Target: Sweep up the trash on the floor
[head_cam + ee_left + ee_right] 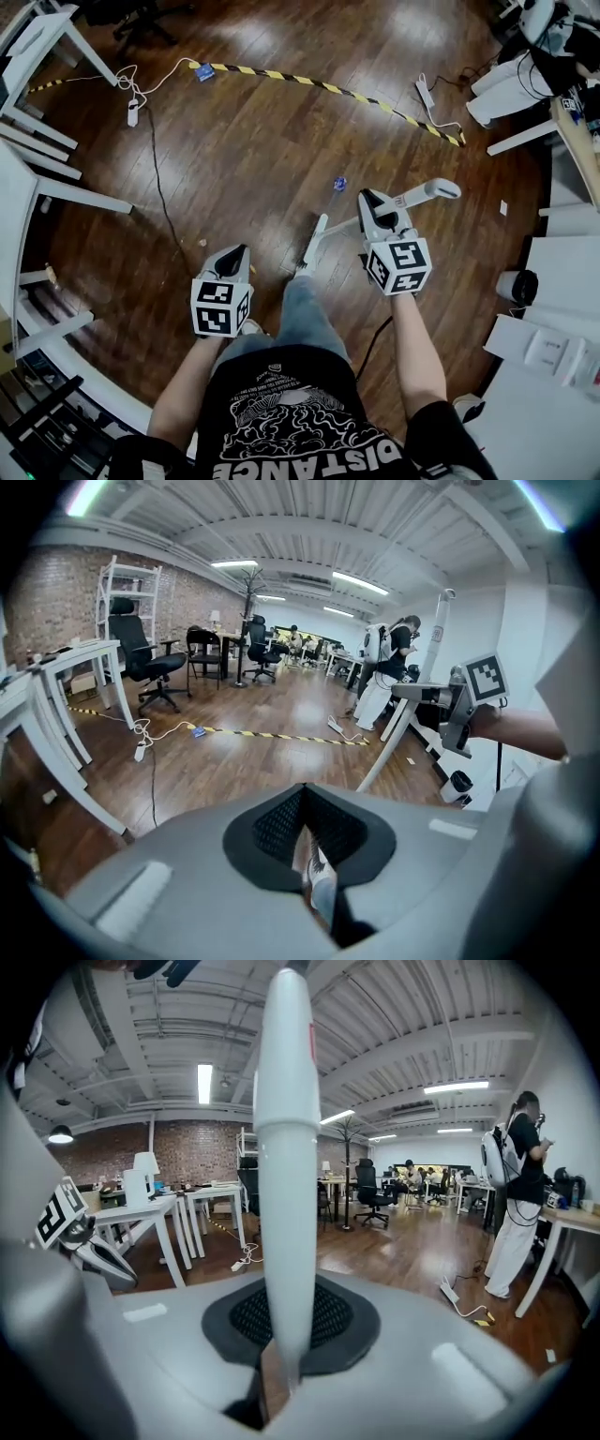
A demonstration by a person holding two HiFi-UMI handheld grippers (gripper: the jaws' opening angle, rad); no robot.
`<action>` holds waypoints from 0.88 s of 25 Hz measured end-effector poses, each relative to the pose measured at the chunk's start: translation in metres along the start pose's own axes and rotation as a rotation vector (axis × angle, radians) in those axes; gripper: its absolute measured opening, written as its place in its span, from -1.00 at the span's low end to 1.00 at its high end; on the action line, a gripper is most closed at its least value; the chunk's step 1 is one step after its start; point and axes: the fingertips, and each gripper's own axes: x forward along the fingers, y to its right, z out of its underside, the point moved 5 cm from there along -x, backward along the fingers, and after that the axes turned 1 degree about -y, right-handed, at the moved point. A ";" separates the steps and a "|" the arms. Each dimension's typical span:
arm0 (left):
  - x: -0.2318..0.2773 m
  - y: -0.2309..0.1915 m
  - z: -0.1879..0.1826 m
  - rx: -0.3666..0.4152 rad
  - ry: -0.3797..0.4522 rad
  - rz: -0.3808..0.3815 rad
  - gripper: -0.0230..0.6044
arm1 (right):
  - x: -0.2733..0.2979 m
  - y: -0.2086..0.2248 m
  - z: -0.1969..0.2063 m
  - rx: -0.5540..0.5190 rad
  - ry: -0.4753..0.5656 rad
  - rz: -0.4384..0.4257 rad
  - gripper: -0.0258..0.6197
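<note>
My right gripper (372, 201) is shut on a long white broom handle (424, 192) that slants down to the wood floor near my feet (313, 246). In the right gripper view the handle (286, 1147) rises straight up from between the shut jaws (279, 1372). My left gripper (240, 255) hangs low at the left, jaws together with nothing between them. From the left gripper view (314, 878), the handle (405, 714) and the right gripper (466, 700) show at the right. A small blue scrap (339, 184) lies on the floor just past the handle, and a tiny crumb (202, 243) lies further left.
Yellow-black tape (323, 87) crosses the floor ahead, with a blue scrap (204, 72) at its left end. A power strip (132, 112) and black cable (159, 187) lie left. White table legs (56, 192) stand left; desks and a small bin (517, 286) right. A person (520, 1199) stands far right.
</note>
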 end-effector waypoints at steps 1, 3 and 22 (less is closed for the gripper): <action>-0.013 -0.008 0.013 -0.020 0.005 -0.006 -0.91 | -0.004 -0.020 0.000 -0.006 0.006 -0.017 -0.85; -0.037 -0.021 0.040 -0.057 0.013 -0.020 -0.91 | -0.013 -0.060 0.002 -0.012 0.020 -0.057 -0.85; -0.179 -0.115 0.190 -0.308 0.055 -0.211 -0.91 | 0.019 -0.367 0.062 -0.258 -0.066 -0.591 -0.85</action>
